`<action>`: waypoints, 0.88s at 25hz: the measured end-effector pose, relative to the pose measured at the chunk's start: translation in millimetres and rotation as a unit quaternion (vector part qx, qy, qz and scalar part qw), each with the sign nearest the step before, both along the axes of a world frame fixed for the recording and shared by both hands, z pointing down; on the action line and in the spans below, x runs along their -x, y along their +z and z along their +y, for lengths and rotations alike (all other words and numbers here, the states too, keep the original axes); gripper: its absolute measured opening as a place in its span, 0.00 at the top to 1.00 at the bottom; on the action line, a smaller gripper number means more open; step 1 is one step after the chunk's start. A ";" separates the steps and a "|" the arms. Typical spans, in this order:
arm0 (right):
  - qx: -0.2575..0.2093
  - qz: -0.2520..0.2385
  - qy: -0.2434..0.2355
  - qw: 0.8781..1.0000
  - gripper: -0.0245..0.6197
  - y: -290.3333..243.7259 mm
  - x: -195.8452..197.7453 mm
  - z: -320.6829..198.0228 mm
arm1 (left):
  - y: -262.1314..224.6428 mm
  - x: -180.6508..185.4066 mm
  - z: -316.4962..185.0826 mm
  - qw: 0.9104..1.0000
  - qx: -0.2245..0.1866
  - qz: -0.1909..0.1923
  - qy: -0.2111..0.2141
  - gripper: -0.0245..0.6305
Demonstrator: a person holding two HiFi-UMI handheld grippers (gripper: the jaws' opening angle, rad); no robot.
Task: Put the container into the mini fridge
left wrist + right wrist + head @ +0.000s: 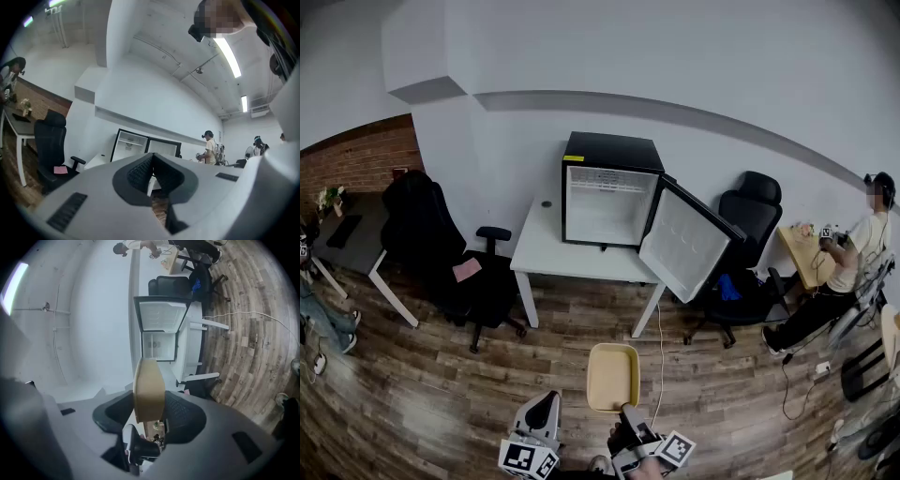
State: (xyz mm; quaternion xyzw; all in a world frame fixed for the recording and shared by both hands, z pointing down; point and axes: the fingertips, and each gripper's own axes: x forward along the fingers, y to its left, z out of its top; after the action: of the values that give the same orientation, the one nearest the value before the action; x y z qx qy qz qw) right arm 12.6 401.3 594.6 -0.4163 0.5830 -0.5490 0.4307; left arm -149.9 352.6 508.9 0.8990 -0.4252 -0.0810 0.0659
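Observation:
A tan, shallow rectangular container hangs over the wooden floor, with my right gripper shut on its near edge. In the right gripper view the container stands edge-on between the two black pads. The black mini fridge stands on a white table straight ahead. Its door is swung open to the right and its white inside looks empty. My left gripper is low at the left, shut, with nothing in it. The fridge also shows beyond those jaws.
A black office chair with a pink note on its seat stands left of the table. Another black chair is right of the fridge door. A person sits at a desk on the far right. A white cable runs down across the floor.

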 end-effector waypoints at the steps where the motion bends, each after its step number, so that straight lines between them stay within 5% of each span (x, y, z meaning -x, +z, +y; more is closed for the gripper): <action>1: 0.001 -0.001 -0.001 1.000 0.63 0.2 -0.2 1.0 | -0.2 -1.1 1.7 1.000 0.007 0.001 0.001 0.95; 22: 0.002 -0.027 -0.013 1.000 0.63 -2.0 -33.8 4.9 | -2.4 -35.0 2.5 1.000 0.001 -0.005 -0.018 0.95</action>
State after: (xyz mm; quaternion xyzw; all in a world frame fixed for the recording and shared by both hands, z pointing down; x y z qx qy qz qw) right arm 46.5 406.1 592.6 -0.3942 0.5754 -0.5666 0.4388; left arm -114.9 355.1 506.5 0.8917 -0.4414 -0.0778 0.0630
